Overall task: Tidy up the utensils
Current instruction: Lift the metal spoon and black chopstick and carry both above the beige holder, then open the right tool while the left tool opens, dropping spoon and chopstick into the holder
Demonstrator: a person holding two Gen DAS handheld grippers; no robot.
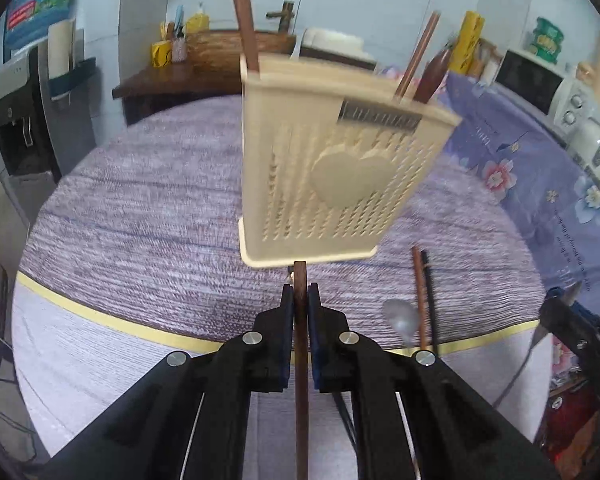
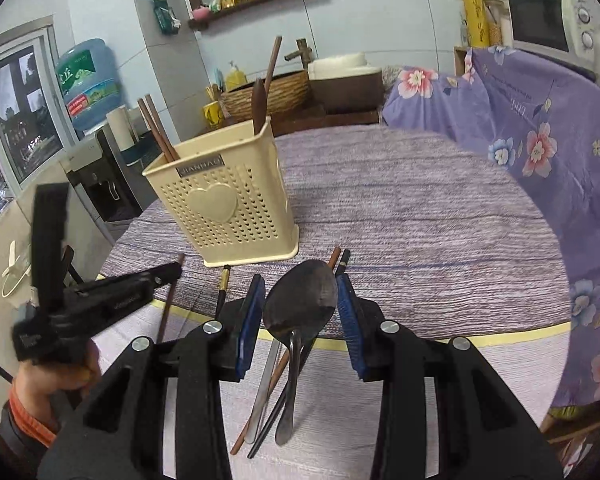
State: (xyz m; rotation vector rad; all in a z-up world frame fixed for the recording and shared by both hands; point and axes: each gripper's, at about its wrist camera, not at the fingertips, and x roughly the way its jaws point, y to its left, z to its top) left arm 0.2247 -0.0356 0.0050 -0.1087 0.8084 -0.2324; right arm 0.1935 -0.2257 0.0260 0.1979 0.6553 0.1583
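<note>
you are working over the round bench (image 2: 420,220), which is wearing a purple woven cloth with a yellow band near its front edge. the cream utensil holder (image 2: 224,208) is standing upright toward the bench's back-left, and it is already carrying two brown chopsticks (image 2: 158,128) in its left corner plus a dark wooden handle (image 2: 258,104) and one taller stick at its right corner.

your left claw (image 1: 300,304) is clenching a brown chopstick (image 1: 300,360), gripping it partway along its length, with the tip pointing at the holder's base. to do this step well, you should be lifting that tip above the rim, tilting the stick closer to upright, and lowering it into the corner where the other chopsticks are leaning, so like is sitting with like. avoid nudging the holder; it looks light and may be sliding or tipping if the stick is catching its wall.

your right claw (image 2: 300,308) is standing released, its pads spread wide apart on either side of a metal spoon (image 2: 300,304) without touching it. the spoon is lying near the front edge with a second metal handle and loose brown and black chopsticks (image 2: 268,400) beneath it, all waiting to be sorted.
</note>
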